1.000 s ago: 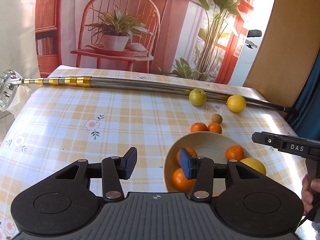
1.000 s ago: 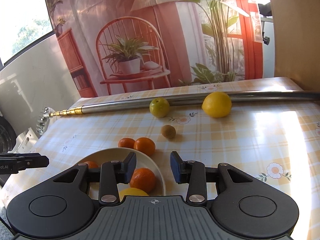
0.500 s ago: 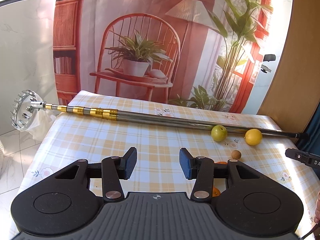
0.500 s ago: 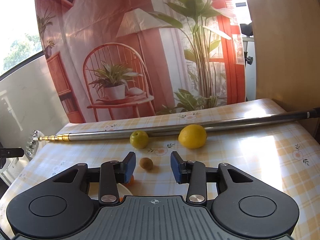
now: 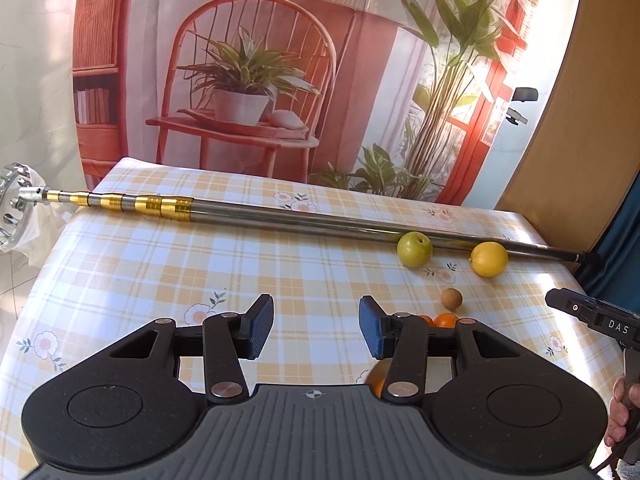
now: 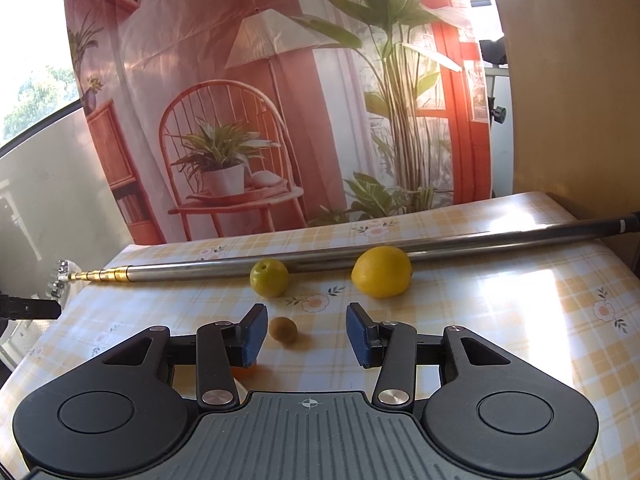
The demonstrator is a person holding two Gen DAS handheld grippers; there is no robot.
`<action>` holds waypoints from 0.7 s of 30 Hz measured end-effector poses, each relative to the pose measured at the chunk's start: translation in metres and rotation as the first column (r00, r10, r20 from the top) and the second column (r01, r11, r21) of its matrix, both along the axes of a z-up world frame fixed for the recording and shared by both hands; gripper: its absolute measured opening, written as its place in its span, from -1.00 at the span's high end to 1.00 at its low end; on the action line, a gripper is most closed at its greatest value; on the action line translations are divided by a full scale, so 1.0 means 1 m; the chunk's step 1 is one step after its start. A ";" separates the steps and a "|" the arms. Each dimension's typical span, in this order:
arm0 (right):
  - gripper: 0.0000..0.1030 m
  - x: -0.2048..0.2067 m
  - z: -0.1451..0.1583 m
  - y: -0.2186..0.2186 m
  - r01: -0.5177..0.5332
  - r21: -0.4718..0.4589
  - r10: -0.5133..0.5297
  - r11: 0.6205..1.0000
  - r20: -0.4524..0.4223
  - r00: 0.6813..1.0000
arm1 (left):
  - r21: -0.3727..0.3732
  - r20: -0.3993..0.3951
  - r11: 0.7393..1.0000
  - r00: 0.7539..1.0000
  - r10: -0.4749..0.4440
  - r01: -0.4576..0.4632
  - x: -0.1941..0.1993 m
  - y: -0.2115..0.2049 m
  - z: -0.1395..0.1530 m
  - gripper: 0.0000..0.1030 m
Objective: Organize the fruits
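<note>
Fruits lay loose on the checked tablecloth point(image 6: 500, 320): a green apple point(image 6: 269, 277) and a lemon point(image 6: 382, 271) both rested against the near side of a long metal pole point(image 6: 460, 246), the lemon at about 3 o'clock from the apple, with a small brown kiwi point(image 6: 283, 328) near them at about 6 o'clock from the apple. In the left wrist view the same apple point(image 5: 415, 249), lemon point(image 5: 489, 259) and kiwi point(image 5: 451, 298) sat at about 1 o'clock from the left gripper point(image 5: 316, 332), whose tongs were spread with nothing between them. Oranges point(image 5: 444, 320) showed only as slivers behind its right finger, and how many there were could not be made out. The right gripper point(image 6: 303, 338) also had its tongs spread and empty; the kiwi appeared just beyond the gap, close to the left finger. An orange patch point(image 6: 242, 371) under that finger was mostly hidden. At the right edge of the left view, the right gripper's body point(image 5: 592, 318) and part of a hand point(image 5: 618, 412) were cut off.
</note>
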State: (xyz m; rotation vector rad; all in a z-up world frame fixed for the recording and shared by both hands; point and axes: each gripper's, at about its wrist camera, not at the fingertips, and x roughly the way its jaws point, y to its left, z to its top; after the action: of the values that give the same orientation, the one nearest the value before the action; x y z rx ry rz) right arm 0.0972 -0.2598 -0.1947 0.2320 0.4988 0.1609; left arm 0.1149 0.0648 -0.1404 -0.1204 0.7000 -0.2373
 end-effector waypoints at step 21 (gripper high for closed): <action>0.19 0.048 -0.027 0.006 -0.038 0.046 0.042 0.998 -0.087 0.995 | -0.194 -0.344 0.967 0.911 -0.226 0.167 0.105 -0.085 -0.080 0.09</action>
State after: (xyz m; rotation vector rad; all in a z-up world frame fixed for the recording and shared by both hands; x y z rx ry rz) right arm 0.1451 -0.2539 -0.2222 0.2730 0.5883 0.2018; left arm 0.2196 -0.0199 -0.2199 -0.2524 1.0657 -0.4744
